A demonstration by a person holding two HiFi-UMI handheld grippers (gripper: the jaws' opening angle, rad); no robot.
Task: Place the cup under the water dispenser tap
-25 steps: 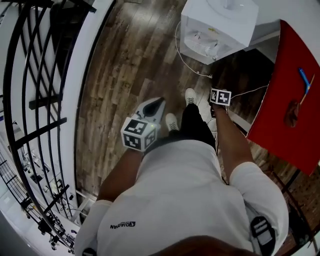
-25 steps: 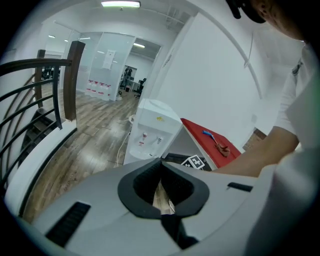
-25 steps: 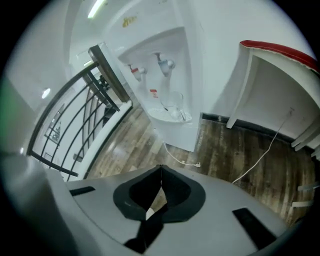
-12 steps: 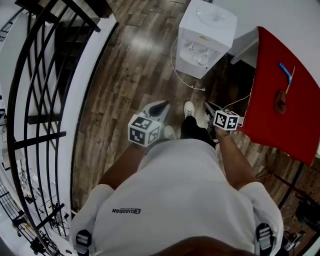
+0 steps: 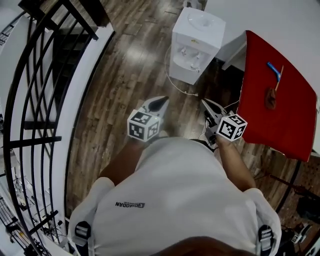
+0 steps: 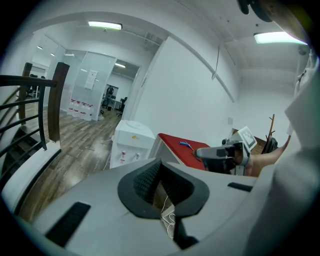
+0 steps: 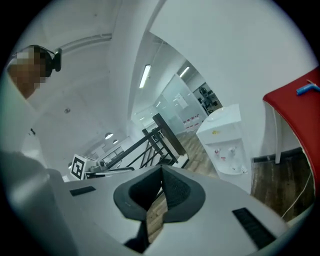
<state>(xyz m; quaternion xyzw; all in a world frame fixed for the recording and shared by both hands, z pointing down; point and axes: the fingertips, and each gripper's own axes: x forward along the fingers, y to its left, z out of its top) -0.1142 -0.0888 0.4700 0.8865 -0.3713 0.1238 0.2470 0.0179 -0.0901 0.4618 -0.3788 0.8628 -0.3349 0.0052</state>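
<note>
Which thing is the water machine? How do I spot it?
Look at the wooden floor by the white wall. The water dispenser stands there, beside the red table. It is the only white box, with two small taps on its front.

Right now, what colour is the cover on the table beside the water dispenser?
Red. The table cover shows best in the head view.
</note>
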